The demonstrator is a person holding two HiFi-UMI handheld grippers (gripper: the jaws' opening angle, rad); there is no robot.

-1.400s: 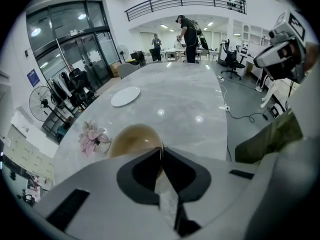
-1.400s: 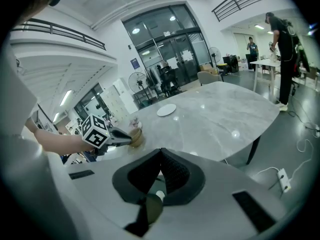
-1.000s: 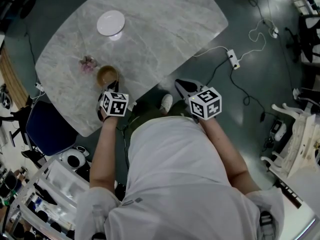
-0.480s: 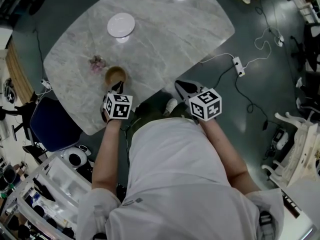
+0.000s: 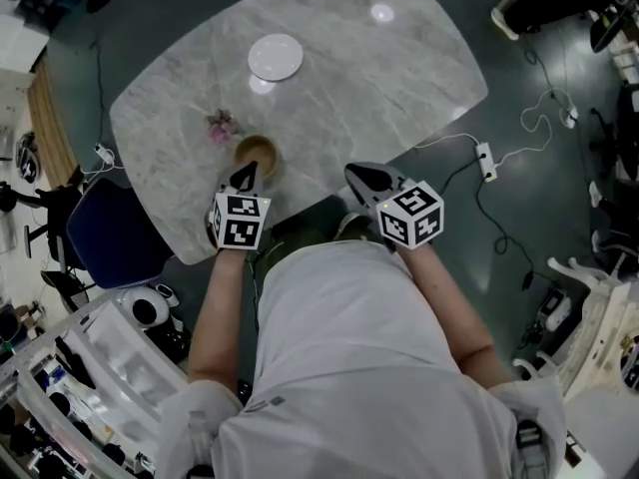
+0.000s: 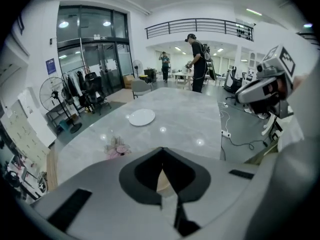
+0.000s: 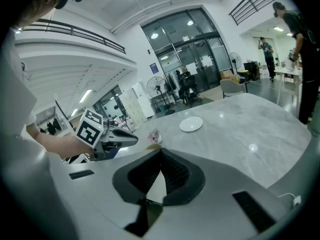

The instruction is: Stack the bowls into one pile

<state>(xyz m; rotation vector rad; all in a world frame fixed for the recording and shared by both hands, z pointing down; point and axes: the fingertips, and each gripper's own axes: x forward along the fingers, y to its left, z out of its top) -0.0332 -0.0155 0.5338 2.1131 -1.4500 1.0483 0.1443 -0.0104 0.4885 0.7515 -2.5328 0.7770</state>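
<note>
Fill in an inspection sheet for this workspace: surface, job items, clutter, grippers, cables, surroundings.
Surface: grey marble table, with ceiling lights reflected in it.
Job's things: brown bowl near the front edge; white dish further back, apart from it; nothing stacked.
Clutter: small pink flower-like item beside the brown bowl.
Grippers: left gripper has its jaws together and empty, pointing at the brown bowl from close by; right gripper has its jaws together and empty, at the table's edge.
Cables: corded power strip on the floor right of the table.
Surroundings: blue chair at left; people standing far beyond the table.
</note>
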